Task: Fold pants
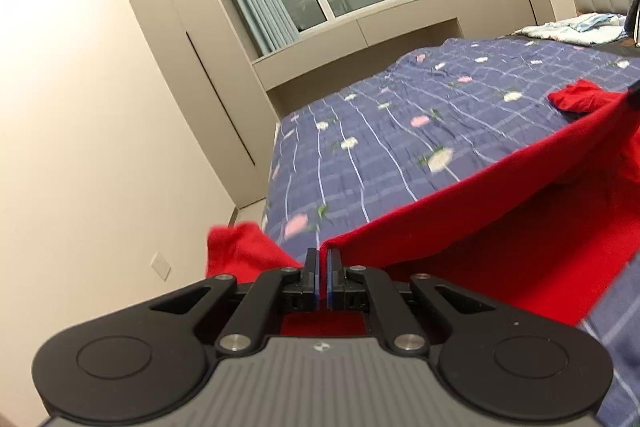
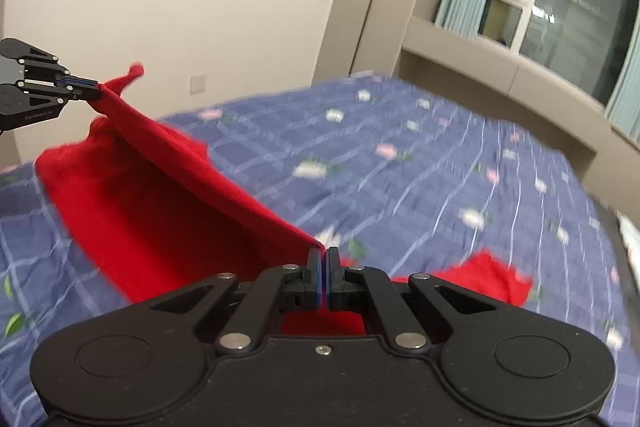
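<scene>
Pants (image 1: 500,211), red, stretch rightward from my left tongs (image 1: 323,259), which pinch one corner of the edge above the bed (image 1: 380,115) so the cloth hangs taut. From the right wrist, my right tongs (image 2: 322,259) clamp the opposite corner, the edge running up-left to the left tongs, ready, I judge, for folding over.

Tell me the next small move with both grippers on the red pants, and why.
Probably carry the held edge forward and lower it to complete a fold. The left gripper and right gripper each pinch one end of the red pants, whose edge is stretched taut between them above the bed while the rest sags beneath.
</scene>
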Motion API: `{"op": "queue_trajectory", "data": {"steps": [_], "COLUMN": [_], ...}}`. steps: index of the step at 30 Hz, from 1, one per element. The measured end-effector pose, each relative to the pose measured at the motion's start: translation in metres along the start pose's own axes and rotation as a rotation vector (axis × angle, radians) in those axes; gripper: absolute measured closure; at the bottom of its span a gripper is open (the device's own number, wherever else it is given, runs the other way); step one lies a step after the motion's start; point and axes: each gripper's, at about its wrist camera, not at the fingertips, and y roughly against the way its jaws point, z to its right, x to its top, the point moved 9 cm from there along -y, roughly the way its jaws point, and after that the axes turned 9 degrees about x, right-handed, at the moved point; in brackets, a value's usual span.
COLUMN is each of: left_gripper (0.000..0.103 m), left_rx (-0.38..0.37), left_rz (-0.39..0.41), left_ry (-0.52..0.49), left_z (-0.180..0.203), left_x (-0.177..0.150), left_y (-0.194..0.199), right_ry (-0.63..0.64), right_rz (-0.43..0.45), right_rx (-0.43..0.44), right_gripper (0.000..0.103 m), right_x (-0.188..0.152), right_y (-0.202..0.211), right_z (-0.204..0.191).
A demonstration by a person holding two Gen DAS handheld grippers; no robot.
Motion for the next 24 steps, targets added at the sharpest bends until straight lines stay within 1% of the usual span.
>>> {"op": "queue_trajectory", "data": {"steps": [2,6,11,14,18,21,24], "left_gripper": [0.101,0.101,0.101,0.101,0.101,0.101,0.101], "left_rx": [0.005,0.001,0.000,-0.001,-0.005,-0.009,-0.017], "left_rz": [-0.008,-0.050,-0.090,-0.109,-0.149,-0.151,-0.144], "left_ry": [0.001,0.042,0.112,0.144,0.137,0.139,0.130], "left_z": [0.006,0.011,0.012,0.012,0.016,0.014,0.013], "left_x": [-0.010,-0.030,-0.048,-0.055,-0.064,-0.063,-0.062], "left_y": [0.005,0.011,0.021,0.026,0.020,0.020,0.023], "right_ry": [-0.028,-0.097,-0.138,-0.132,-0.127,-0.132,-0.131], "right_rz": [-0.018,-0.032,-0.025,-0.020,-0.050,-0.055,-0.041], "right_rx": [-0.006,-0.009,-0.021,-0.032,-0.031,-0.034,-0.037], "right_gripper": [0.103,0.103,0.103,0.103,0.103,0.103,0.103], "right_x": [-0.016,-0.037,-0.046,-0.048,-0.059,-0.063,-0.059], "right_y": [-0.001,-0.005,-0.003,0.003,-0.003,-0.006,-0.001], "right_z": [-0.008,-0.019,-0.029,-0.032,-0.036,-0.038,-0.038]}}
